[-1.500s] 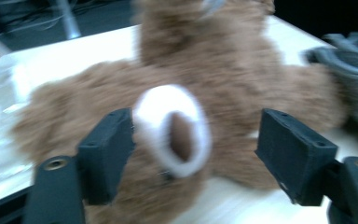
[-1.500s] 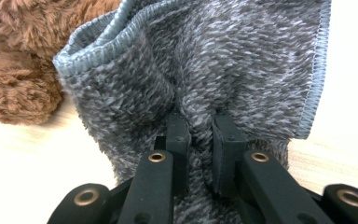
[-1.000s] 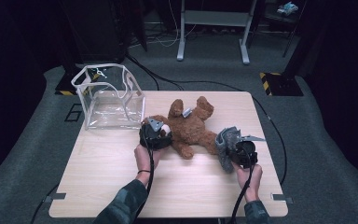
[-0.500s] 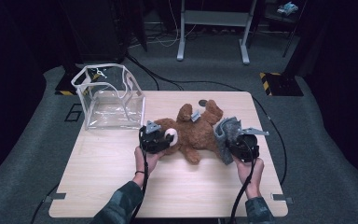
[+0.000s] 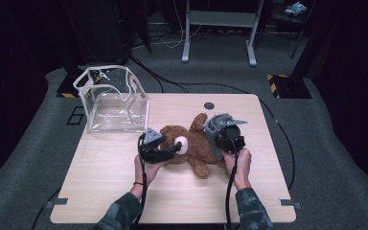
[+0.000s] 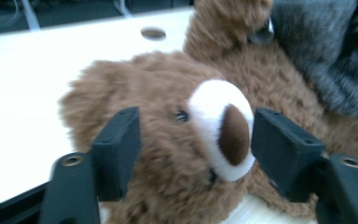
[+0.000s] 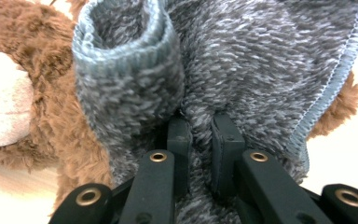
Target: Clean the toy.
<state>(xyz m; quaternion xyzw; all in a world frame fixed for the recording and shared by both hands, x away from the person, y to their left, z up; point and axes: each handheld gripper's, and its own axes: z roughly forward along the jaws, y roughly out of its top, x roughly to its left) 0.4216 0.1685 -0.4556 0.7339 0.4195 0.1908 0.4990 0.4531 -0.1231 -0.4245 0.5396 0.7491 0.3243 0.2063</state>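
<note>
A brown teddy bear (image 5: 196, 151) lies in the middle of the wooden table (image 5: 124, 191), its white snout toward my left gripper (image 5: 171, 146). In the left gripper view that gripper (image 6: 196, 140) is open, one jaw on each side of the bear's head (image 6: 168, 163). My right gripper (image 5: 222, 139) is over the bear's body. In the right gripper view it (image 7: 203, 123) is shut on a grey knitted garment (image 7: 261, 60) draped over the brown fur (image 7: 37, 70). The garment (image 6: 321, 56) also shows behind the bear's head.
A clear plastic bag (image 5: 115, 103) with white edging stands open at the table's back left. A small round hole (image 5: 209, 105) sits near the back edge. Cables trail off the table to the floor, and a metal stand (image 5: 218, 33) is behind it.
My right gripper has carried the grey garment left and away from me, onto the bear's body. The bear has shifted and turned a little. My left gripper has stayed at the head.
</note>
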